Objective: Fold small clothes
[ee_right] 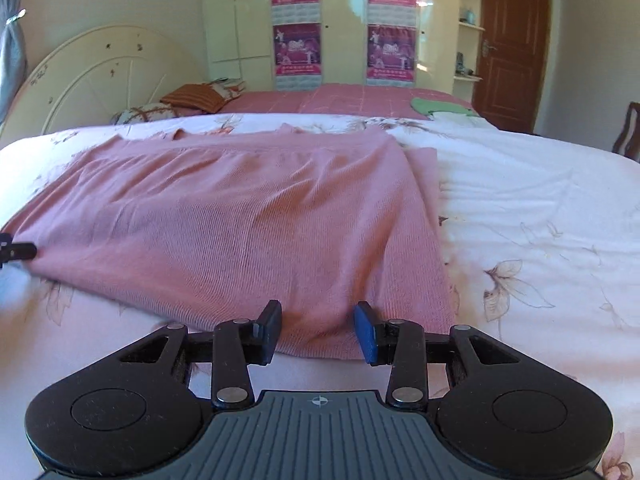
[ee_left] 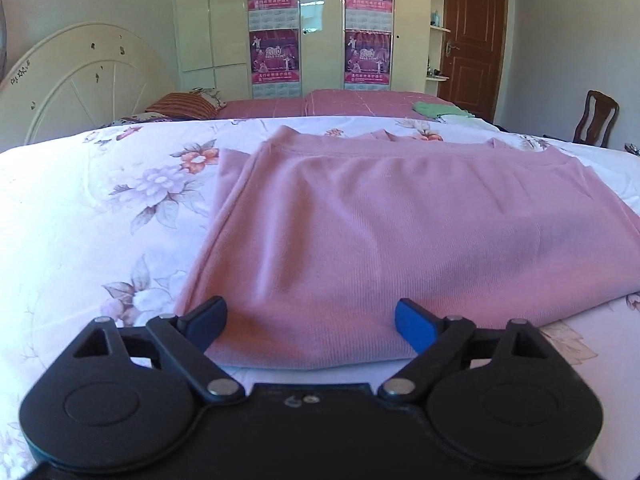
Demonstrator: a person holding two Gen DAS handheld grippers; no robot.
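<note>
- Nearest, the left gripper (ee_left: 310,326) sits low over the near hem of the pink knit garment (ee_left: 360,232), its jaws spread wide with nothing between the blue pads (ee_left: 414,324) but fabric lying flat beneath them.
- The right gripper (ee_right: 318,330) reaches over the same near edge further along; its jaws stand partly apart with a stretch of the hem between them, and whether the pads press the cloth cannot be told from this view.
- The garment lies on a white bedspread (ee_left: 100,208) printed with pale lilac and orange flowers, folded into a broad rectangle, with a narrower layer showing along each side edge.
- Its ribbed weave is smooth with only shallow ripples, and the far edge shows a stitched band with small bumps of fabric beyond it.
- At the left border of the right wrist view, a dark finger tip (ee_right: 22,251) touches the garment's corner.
- Beyond the bedspread comes a pink checked sheet (ee_left: 360,102), a striped orange pillow (ee_left: 184,106) and a green cloth (ee_left: 436,109) lying well apart from the garment.
- A cream arched headboard (ee_left: 76,80) stands to the left.
- Farthest back are a cream wardrobe (ee_left: 320,28) bearing four purple calendar posters (ee_left: 274,56), corner shelves (ee_left: 440,28), a brown door (ee_left: 472,36) and a wooden chair (ee_left: 596,118).
</note>
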